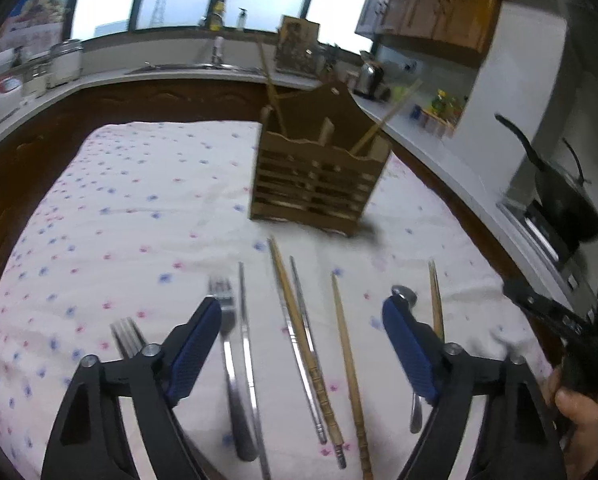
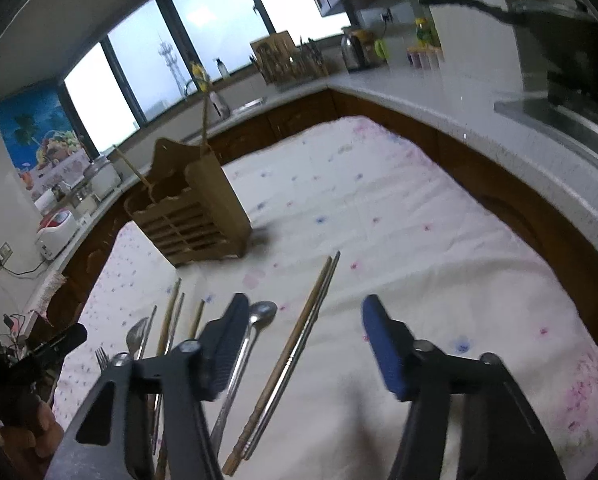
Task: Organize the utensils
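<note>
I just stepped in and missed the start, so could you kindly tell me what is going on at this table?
A person holds two grippers above loose cutlery on a flower-print tablecloth. The left gripper and right gripper are both open and empty. Metal forks, a metal spoon, and wooden and metal chopsticks lie flat. A slatted wooden utensil caddy behind them already holds several wooden sticks.

landmark: slatted wooden utensil caddy (image 1: 319, 178) on flower-dotted white tablecloth (image 1: 139, 208) | in caddy: wooden chopsticks (image 1: 383, 122) | before caddy, in a row: steel forks (image 1: 227, 320), wooden and steel chopsticks (image 1: 303, 344), steel spoon (image 2: 255, 328) | behind caddy: countertop (image 1: 179, 74)
</note>
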A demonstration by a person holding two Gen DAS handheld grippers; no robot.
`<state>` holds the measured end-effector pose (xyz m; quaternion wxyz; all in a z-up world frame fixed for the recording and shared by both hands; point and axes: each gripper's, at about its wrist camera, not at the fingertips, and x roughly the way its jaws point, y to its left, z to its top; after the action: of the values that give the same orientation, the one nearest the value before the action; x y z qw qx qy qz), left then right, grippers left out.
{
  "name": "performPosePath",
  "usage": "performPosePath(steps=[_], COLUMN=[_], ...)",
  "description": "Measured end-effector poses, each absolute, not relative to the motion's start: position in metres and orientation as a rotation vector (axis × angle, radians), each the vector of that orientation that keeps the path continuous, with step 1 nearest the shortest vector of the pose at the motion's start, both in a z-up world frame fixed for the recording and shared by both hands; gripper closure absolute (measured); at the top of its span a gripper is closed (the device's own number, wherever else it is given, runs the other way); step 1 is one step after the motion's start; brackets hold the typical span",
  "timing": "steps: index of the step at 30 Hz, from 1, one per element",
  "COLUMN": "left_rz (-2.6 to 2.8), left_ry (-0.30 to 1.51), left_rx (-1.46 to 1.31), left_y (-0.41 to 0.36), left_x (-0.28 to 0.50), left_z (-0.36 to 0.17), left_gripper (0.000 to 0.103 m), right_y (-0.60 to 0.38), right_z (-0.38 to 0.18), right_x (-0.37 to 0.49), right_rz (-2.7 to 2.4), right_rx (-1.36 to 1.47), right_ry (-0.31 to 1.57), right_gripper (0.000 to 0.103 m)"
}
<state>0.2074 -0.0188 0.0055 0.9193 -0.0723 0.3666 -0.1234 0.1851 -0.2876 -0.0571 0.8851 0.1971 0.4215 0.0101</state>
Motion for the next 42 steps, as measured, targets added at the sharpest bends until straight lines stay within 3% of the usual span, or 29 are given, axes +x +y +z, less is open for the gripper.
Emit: performPosePath(steps=[2, 7, 16, 20, 21, 28, 30, 42], left_rz=[-0.264, -0.318, -0.343, -0.344, -0.345, -0.358, -0.355, -0.357], left_ry=[0.798, 0.901, 0.998, 1.039, 1.049, 1.076, 1.084, 1.087], left_rx=[-0.111, -0.066, -0.022, -0.007, -0.006, 0.003, 0.013, 0.049], left_y=[-0.030, -0.051, -0.072, -0.077, -0.079, -0.087, -0.089, -0.098], left_x=[0.220, 0.248, 0.286, 0.296, 0.300, 0.315, 0.321, 0.324], left_z=[0.001, -0.014, -0.033, -0.047, -0.052, -0.062, -0.063, -0.065], left_gripper=[0.041, 0.055, 0.063, 0.068, 0.068, 0.072, 0.072, 0.072], right_y=[-0.287, -0.287, -0.287, -0.284, -0.285, -0.294, -0.295, -0.290], right_z=[-0.065, -0.091, -0.123, -0.126, -0.126, -0.123, -0.121, -0.121], right_x=[0.194, 0.223, 0.258, 0.258, 0.256, 0.257, 0.257, 0.267], right_rz=[0.027, 0.021, 0.011, -0.010, -0.023, -0.003, 0.011, -0.014], right_rx=[0.409, 0.421, 0.419, 0.359, 0.338, 0.398, 0.440, 0.431], right_ry=[0.908, 0.992, 1.085, 1.107, 1.118, 1.115, 1.096, 1.113], right_gripper=[0.062, 0.082, 0.088, 0.095, 0.102, 0.102, 0.096, 0.097])
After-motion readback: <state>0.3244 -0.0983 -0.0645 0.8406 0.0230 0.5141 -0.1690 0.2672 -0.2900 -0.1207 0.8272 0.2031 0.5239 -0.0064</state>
